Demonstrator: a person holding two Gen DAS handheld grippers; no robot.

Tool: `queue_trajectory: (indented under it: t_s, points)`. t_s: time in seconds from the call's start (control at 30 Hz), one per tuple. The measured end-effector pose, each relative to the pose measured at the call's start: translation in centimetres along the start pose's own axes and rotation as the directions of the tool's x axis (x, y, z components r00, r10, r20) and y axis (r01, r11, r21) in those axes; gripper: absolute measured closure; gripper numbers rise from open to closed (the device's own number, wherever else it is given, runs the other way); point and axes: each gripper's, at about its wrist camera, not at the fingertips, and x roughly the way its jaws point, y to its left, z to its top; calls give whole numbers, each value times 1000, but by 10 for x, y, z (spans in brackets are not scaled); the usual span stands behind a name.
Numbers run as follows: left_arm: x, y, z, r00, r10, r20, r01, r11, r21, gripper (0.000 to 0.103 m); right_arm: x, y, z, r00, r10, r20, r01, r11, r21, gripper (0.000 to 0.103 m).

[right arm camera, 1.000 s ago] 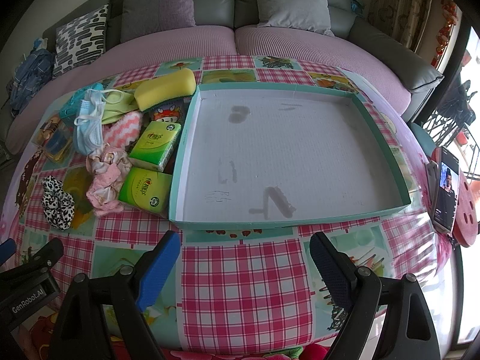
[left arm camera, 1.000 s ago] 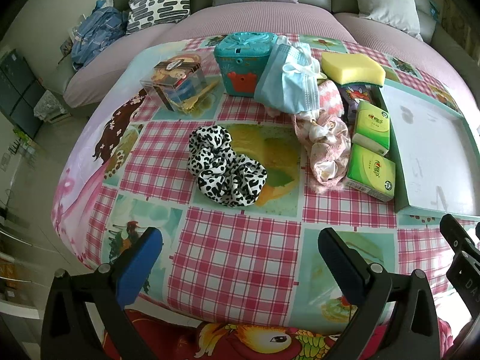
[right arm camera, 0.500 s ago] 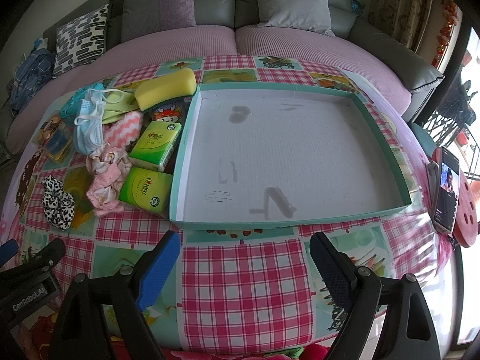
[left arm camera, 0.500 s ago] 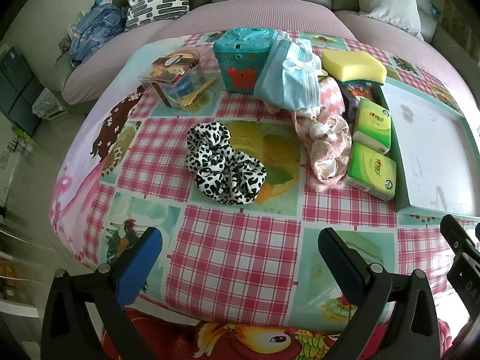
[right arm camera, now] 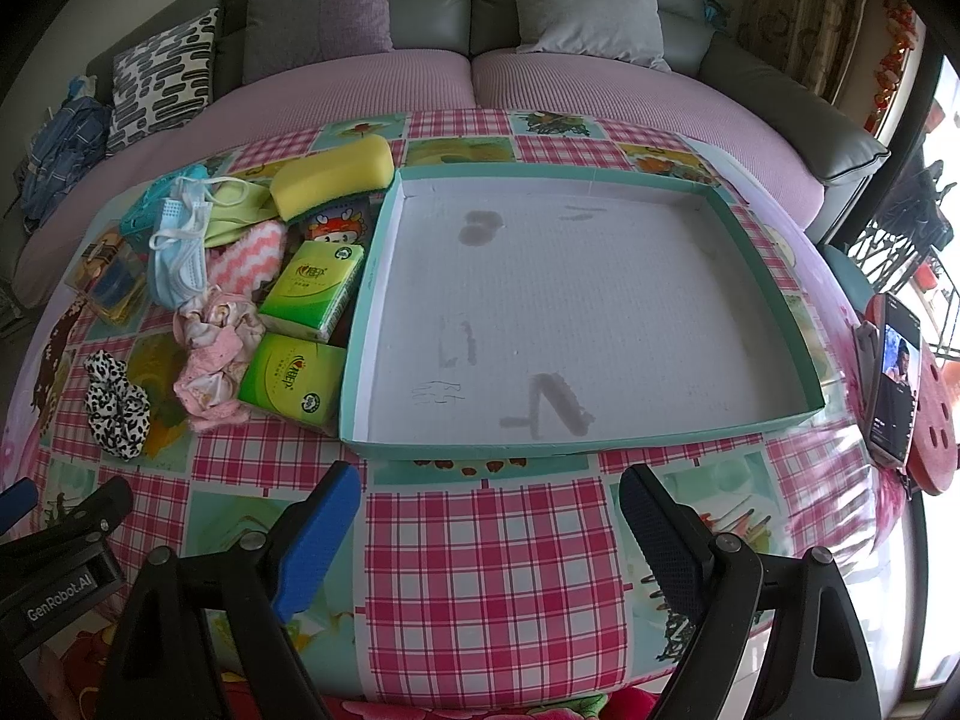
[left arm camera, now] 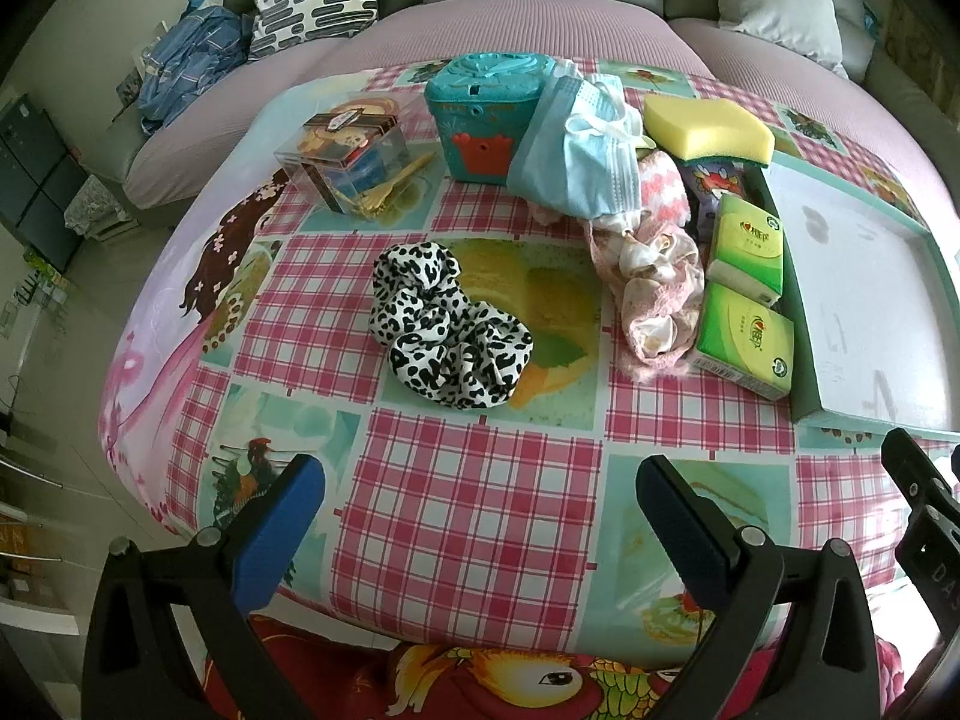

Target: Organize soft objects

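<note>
The left gripper (left arm camera: 480, 495) hangs over the near edge of the desk (left arm camera: 480, 540) with its blue-padded fingers spread wide and nothing between them. The right gripper (right arm camera: 489, 501) is likewise spread wide and empty, just in front of a shallow teal cardboard tray (right arm camera: 762, 306) whose white floor holds nothing. The soft things all lie on the checked tablecloth left of the tray. A black-and-white spotted scrunchie (left arm camera: 447, 342) sits apart from the rest, nearest the left gripper. Beyond it to the right, a crumpled pink fabric piece (left arm camera: 657, 294) touches two green tissue packs (left arm camera: 747, 342) that lie against the tray's left wall. Farther back a blue face mask (left arm camera: 576, 162) leans on a teal plastic box (left arm camera: 486, 114), with a pink-and-white zigzag cloth (left arm camera: 663, 192) just beside it and a yellow sponge (left arm camera: 708, 129) at the tray's far corner. A clear box (left arm camera: 345, 159) with a wooden fork stands at the left. A phone (right arm camera: 894, 384) rests off the desk's right edge.
</note>
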Motion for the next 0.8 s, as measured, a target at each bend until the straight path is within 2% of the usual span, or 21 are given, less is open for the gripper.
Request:
queue_trajectory:
  t_s: [0.57,0.8]
  points:
    - [0,0,1,1000,-2,1,2,1000,-1,0,0,-1,0,1000,1,0,-1,1000,0,13]
    - [0,1,-1,1000,-30,3,30,1000,-10,0,-2,0,-1,1000,-5,13,5,1000,-5,13]
